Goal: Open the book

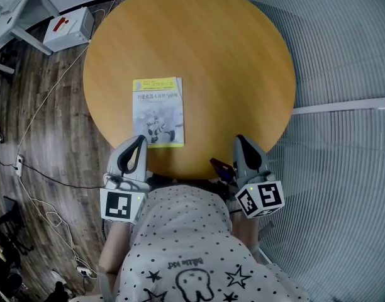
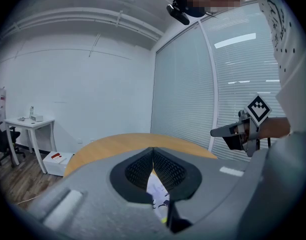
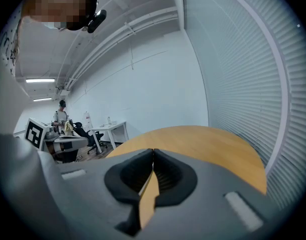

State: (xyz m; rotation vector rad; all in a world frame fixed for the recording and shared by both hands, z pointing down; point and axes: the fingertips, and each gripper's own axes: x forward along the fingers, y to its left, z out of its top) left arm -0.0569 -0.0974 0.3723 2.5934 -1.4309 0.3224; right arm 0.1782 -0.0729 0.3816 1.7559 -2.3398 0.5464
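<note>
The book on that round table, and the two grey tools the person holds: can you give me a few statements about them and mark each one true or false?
1. The pale grey paperback book with yellow-green bands lies closed on the round wooden table. True.
2. The left gripper has its jaws clamped on the book's cover. False: its jaws are together with nothing between them, by the book's near corner.
3. The right gripper hovers over the middle of the book. False: it is at the table's near edge, well to the right of the book.
4. The right gripper's jaws are together and hold nothing. True.
</note>
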